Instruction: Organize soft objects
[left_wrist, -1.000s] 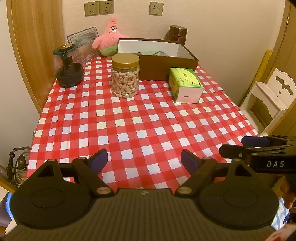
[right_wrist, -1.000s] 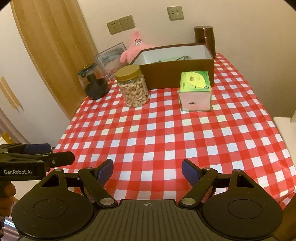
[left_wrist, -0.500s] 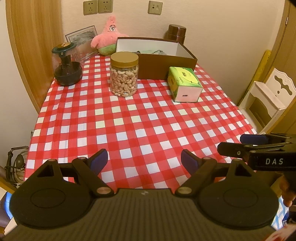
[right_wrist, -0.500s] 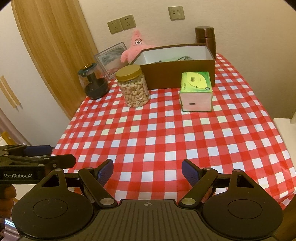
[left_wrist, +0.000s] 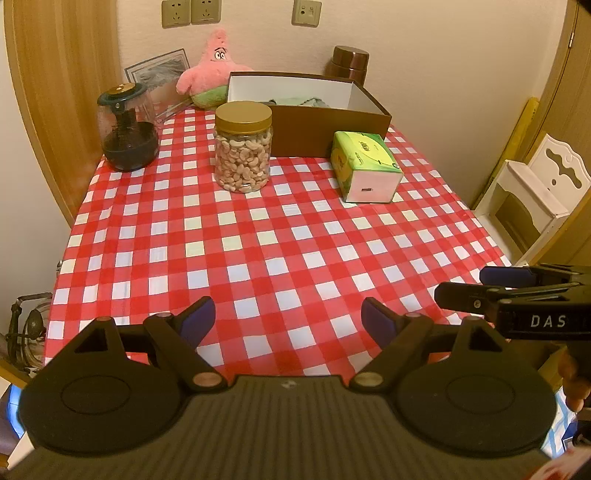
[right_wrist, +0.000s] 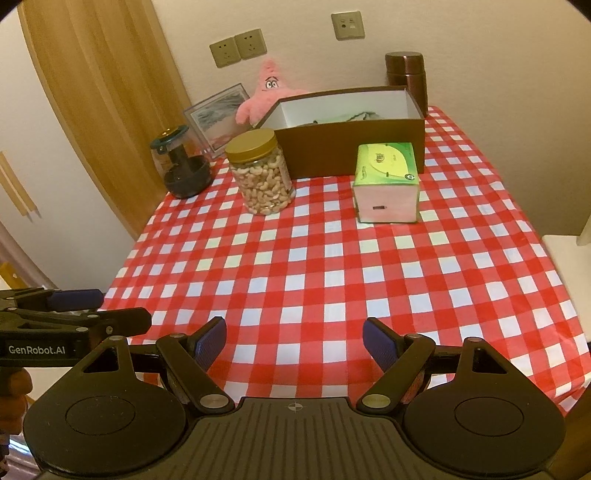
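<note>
Sitting at the far end of the red-and-white checked tablecloth (left_wrist: 280, 243): brown cardboard box (left_wrist: 314, 125), lidless, white inside, holding a pale greenish soft item (left_wrist: 299, 101) that is only partly showing above the front wall, too hidden to identify. Standing just in front of the box's left corner: clear jar (left_wrist: 243, 147) with a gold lid, filled nearly to the top with cashews. Lying in front of the box's right corner, just beside it: green tissue pack (left_wrist: 364, 166), white end facing the cameras. Leaning against the wall behind the box's left end: pink star-shaped plush toy (left_wrist: 210, 74), outside the box. Standing at the far left: glass-domed chopper (left_wrist: 127, 133), dark at the bottom, contents unclear. Standing behind the box's right rear corner: brown lidded canister (left_wrist: 349, 61).

Hovering over the near table edge: left gripper (left_wrist: 288, 319) and right gripper (right_wrist: 294, 339), both with jaws spread wide and nothing between the blue pads.

Showing only in the left wrist view: white wooden chair (left_wrist: 532, 195) off the table's right side, plus the right gripper from the side, marked DAS. Showing only in the right wrist view: the left gripper from the side, at the left edge, marked GenRobot.AI, and a hand (right_wrist: 14, 391) gripping below it
</note>
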